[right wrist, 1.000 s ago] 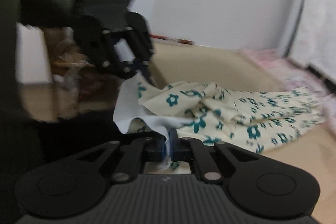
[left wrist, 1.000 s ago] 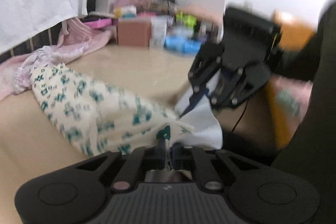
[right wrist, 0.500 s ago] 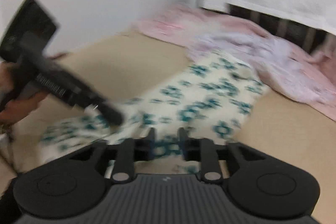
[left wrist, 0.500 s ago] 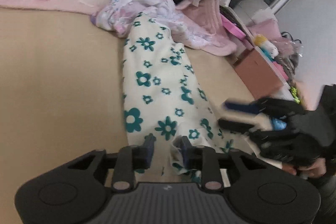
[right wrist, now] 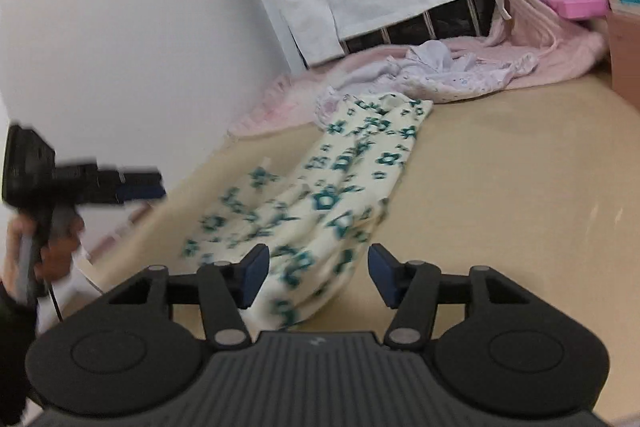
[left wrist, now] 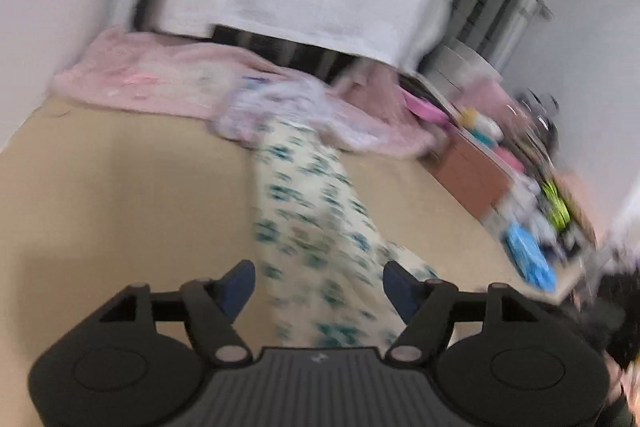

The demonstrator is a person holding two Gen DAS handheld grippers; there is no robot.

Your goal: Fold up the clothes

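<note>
**newbie_folds:** ok so where am I at? Floral garment (right wrist: 340, 183) is lying in a long strip on the tan bed surface (right wrist: 500, 187), far end up against the pink blanket (right wrist: 552, 55) and that little lilac piece (right wrist: 452, 75), near end bunched right under my tools. Left gripper (left wrist: 318, 285) is spread wide with nothing in it, and the right gripper (right wrist: 314, 275) is wide apart too, cloth running between the blue pads (right wrist: 252, 275) but not pinched.

**laundrybot_dave:** Looks to me like the strip is laid out and you're between grabs. I'd guess it's roughly halved lengthwise, though the near end is blurry and rumpled so I can't swear to the layers. Next sensible move is probably pinching the two near corners and carrying them to the far end.

**newbie_folds:** any tips?

**laundrybot_dave:** Smooth that near bunch first, or you'll trap wrinkles inside the fold. Go for the actual corners, one per tool, well apart, and catch every layer. Lift just enough to clear the surface, keep both at the same height, and land the edge square on the far hem. Don't drag it into the pink pile, and mind the brown box (left wrist: 472, 183) on the right.
</note>
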